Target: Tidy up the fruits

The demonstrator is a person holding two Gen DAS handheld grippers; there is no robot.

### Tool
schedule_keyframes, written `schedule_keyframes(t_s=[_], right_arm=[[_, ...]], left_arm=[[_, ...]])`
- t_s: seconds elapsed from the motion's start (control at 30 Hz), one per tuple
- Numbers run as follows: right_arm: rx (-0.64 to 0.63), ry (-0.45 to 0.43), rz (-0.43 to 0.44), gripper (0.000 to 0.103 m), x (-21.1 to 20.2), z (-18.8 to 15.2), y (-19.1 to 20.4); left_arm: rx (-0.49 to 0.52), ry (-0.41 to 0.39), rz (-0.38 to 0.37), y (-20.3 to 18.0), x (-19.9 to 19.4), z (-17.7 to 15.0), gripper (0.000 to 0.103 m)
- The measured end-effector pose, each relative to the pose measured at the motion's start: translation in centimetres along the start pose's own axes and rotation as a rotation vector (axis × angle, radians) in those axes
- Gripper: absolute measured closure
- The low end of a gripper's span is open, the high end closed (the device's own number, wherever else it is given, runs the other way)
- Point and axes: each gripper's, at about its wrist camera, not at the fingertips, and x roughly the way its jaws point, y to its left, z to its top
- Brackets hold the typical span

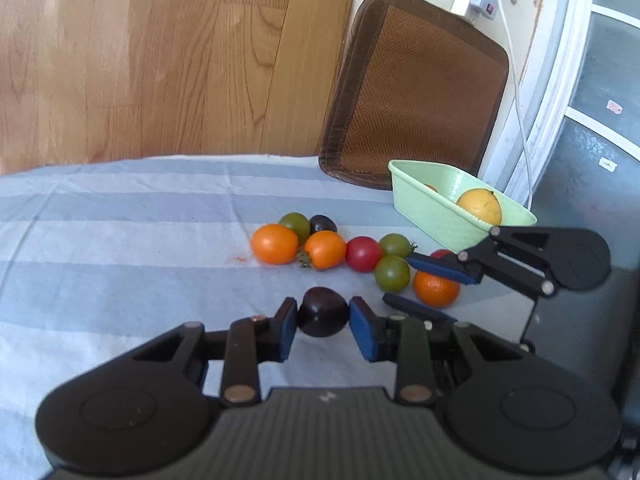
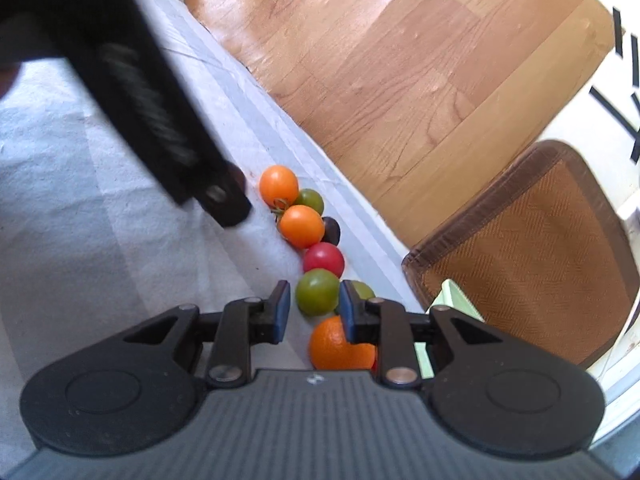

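Note:
My left gripper [image 1: 323, 306] is shut on a dark purple tomato [image 1: 322, 318], its blue pads pressed against both sides just above the striped cloth. A row of orange, green, red and dark tomatoes [image 1: 324, 249] lies beyond it. My right gripper [image 1: 398, 279] hovers over the row's right end above an orange mandarin [image 1: 436, 292]. In the right wrist view its [image 2: 315, 285] jaws are drawn in to a narrow gap and nothing is pinched. A green tomato [image 2: 317, 294] lies just past its tips and the mandarin [image 2: 330, 346] is underneath. A pale green basket [image 1: 424, 200] holds a yellow fruit [image 1: 479, 205].
The blue-and-white striped cloth [image 1: 120, 240] covers the surface, which drops to a wooden floor [image 1: 160, 40] behind. A brown woven mat [image 1: 416, 92] leans against the wall behind the basket, with a white cable [image 1: 520, 120] beside it. The left tool's black housing [image 2: 132, 80] fills the right wrist view's upper left.

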Motion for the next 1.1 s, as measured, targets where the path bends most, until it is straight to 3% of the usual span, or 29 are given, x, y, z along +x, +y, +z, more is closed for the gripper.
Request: schedule_keyframes(t_s=[0.3, 0.57, 0.8, 0.9, 1.1], right_arm=[[0.145, 0.105, 0.172, 0.075, 1.8, 1.8, -3.6], [0.317, -0.066, 0.174, 0.075, -4.3, -0.3, -3.2], [0.557, -0.014, 0.185, 0.074, -7.7, -5.5, -3.4], [0.623, -0.015, 0.202, 0.074, -8.2, -6.9, -3.8], [0.643, -0.028, 0.212, 0.072, -7.6, -7.3, -3.7]], left_arm=[[-0.003, -0.021, -0.009, -0.1, -1.2, -0.7, 0.074], [0.01, -0.014, -0.05, -1.3, -2.1, -1.5, 0.074], [0.077, 0.048, -0.129, -4.8, -1.0, -2.4, 0.074], [0.109, 0.067, -0.13, -6.2, -0.2, -2.8, 0.074], [0.116, 0.083, -0.103, -6.9, 0.5, -3.0, 0.072]])
